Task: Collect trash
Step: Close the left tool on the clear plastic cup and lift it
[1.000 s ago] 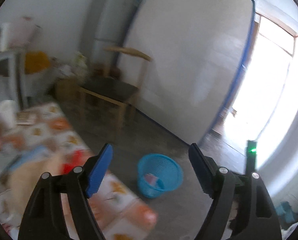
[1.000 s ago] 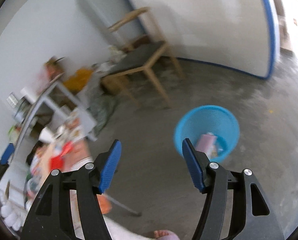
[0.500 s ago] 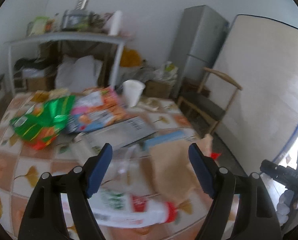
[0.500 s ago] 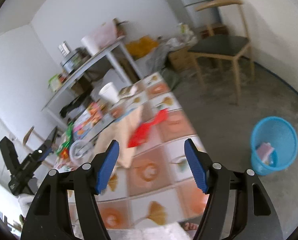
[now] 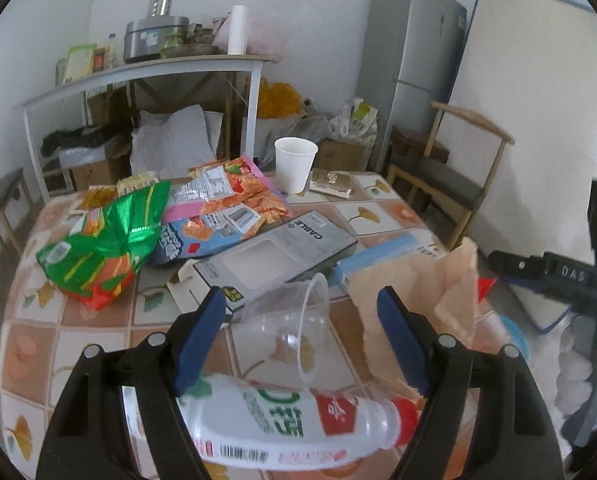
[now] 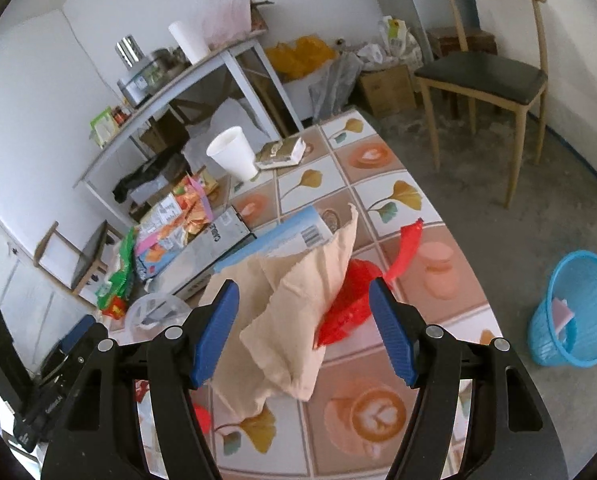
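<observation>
On the tiled table, trash lies spread out. Left gripper hangs over the near edge w/ jaws closing a little but wide apart – nothing pinched. A clear plastic cup lies on its side between the fingers, not touched, and a white bottle w/ red cap lies crosswise just below them. Farther back: grey "CABLE" box, green snack bag at left, orange snack bag behind it, white paper cup upright at the far side.

Right gripper is spread too, empty – a crumpled tan paper bag sits between its fingers, pads off it. A red plastic bag lies just right of the paper, partly under it. Blue trash basket stands on the floor well right of the table, w/ a pink scrap inside. Wooden chair at far right.
</observation>
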The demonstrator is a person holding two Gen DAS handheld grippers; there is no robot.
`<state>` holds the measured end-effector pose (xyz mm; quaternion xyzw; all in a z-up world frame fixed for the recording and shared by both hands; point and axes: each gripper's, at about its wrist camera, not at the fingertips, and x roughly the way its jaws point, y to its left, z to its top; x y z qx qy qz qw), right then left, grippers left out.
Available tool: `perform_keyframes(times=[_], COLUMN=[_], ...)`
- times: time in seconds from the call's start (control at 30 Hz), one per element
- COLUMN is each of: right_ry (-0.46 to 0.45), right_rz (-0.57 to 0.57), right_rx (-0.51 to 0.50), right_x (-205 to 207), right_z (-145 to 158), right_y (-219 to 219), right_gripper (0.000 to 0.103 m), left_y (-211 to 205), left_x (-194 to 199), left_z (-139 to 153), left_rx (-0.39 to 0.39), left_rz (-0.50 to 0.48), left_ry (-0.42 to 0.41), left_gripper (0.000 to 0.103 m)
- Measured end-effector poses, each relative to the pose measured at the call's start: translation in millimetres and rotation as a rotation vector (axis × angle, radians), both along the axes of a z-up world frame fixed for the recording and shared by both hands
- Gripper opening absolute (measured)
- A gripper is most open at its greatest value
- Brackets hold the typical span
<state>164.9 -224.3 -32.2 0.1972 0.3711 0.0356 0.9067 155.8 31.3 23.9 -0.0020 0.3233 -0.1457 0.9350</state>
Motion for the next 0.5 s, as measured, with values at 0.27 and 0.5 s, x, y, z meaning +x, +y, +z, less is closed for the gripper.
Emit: perform_keyframes(times=[0.27,0.5], right_ry=[0.083,0.099], right_rz=[0.012,0.024], right_rx=[-0.061,-0.111], right_x=[30,36], right_z=[-14,-17], right_y=[6,15], right_gripper=[0.062,0.037], left_y=[-15,-10], left_x=[24,27], left_z=[-18,-20], left_rx=[0.111,0.115], left_rz=[0.013,0.033], left_ry=[0.061,0.061], left_gripper=[0.039,0.014])
